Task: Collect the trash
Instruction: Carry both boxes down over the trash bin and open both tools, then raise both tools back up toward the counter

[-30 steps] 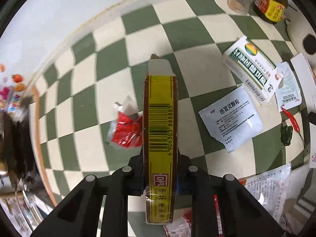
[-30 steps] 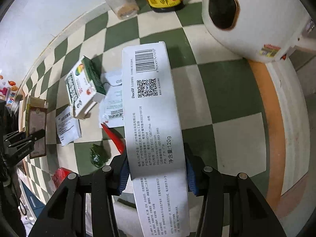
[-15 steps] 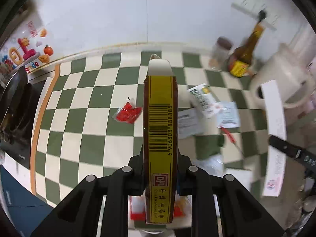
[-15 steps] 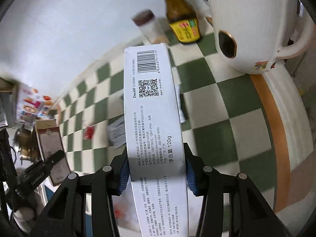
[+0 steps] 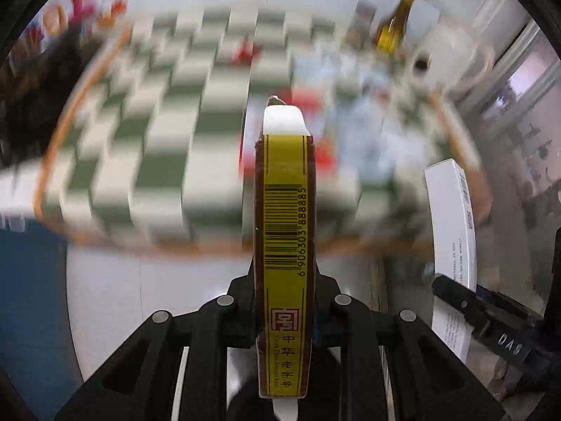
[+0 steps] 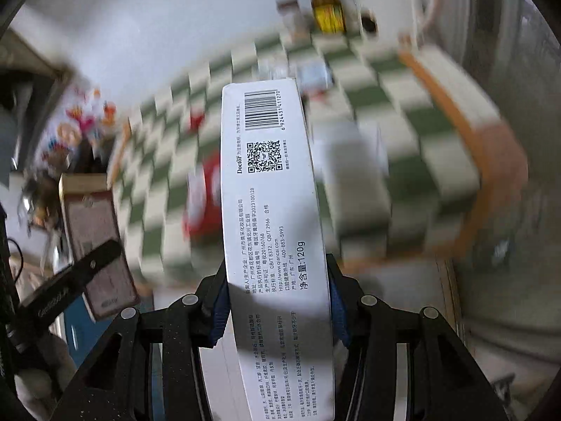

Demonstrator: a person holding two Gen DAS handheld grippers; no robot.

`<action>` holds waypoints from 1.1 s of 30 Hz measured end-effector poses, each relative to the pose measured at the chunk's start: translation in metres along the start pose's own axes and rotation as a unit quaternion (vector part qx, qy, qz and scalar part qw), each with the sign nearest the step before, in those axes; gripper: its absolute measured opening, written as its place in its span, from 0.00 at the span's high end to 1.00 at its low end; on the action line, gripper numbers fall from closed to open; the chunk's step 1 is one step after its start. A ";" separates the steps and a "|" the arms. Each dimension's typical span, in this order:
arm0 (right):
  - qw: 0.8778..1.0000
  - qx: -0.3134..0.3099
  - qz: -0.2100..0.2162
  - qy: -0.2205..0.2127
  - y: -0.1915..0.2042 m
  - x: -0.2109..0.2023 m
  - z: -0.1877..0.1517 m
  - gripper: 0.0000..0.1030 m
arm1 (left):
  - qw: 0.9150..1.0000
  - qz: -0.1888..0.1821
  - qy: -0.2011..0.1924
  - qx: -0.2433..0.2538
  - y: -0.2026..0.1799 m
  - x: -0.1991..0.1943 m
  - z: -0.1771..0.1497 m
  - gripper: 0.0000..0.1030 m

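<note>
Above the near edge of the checkered tablecloth (image 5: 168, 147), the left gripper (image 5: 284, 301) is clamping a narrow yellow-and-brown carton (image 5: 284, 210) by its flat sides, the open flap pointing out. The glossy card is looking slippery; a fast swing could work it loose.

Out from that same cloth (image 6: 403, 140), the right gripper (image 6: 277, 301) is squeezing a long white toothpaste box (image 6: 273, 193) between blue pads (image 6: 218, 310), most of its length overhanging, so it could pivot.
</note>
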State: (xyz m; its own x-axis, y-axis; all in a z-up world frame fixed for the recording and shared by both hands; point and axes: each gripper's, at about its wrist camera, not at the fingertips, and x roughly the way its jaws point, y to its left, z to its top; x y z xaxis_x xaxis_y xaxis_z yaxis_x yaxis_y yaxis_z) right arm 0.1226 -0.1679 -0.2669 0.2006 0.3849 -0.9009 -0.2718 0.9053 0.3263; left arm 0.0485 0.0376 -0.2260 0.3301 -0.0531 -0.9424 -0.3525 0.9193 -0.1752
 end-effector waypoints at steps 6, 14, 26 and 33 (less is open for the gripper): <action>0.992 0.022 -0.025 0.121 -0.034 0.097 -0.116 0.52 | 0.986 -0.015 0.159 -0.041 0.041 0.135 -0.090 0.82; 0.961 0.045 -0.021 0.271 -0.097 0.297 -0.225 0.52 | 0.957 -0.038 0.280 -0.070 0.075 0.331 -0.156 0.82; 0.948 0.016 -0.058 0.313 -0.144 0.462 -0.260 0.03 | 0.962 0.036 0.261 -0.071 0.123 0.451 -0.196 0.05; 0.955 -0.010 -0.113 0.274 -0.130 0.431 -0.265 0.00 | 0.971 0.114 0.204 -0.048 0.129 0.406 -0.203 0.05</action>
State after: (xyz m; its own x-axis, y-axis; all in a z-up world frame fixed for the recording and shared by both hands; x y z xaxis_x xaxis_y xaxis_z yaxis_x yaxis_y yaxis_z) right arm -0.0051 -0.1669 -0.7738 -0.2655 0.0224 -0.9639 -0.2984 0.9487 0.1042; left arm -0.0403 0.0554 -0.6885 -0.1333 -0.0198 -0.9909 -0.4616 0.8860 0.0443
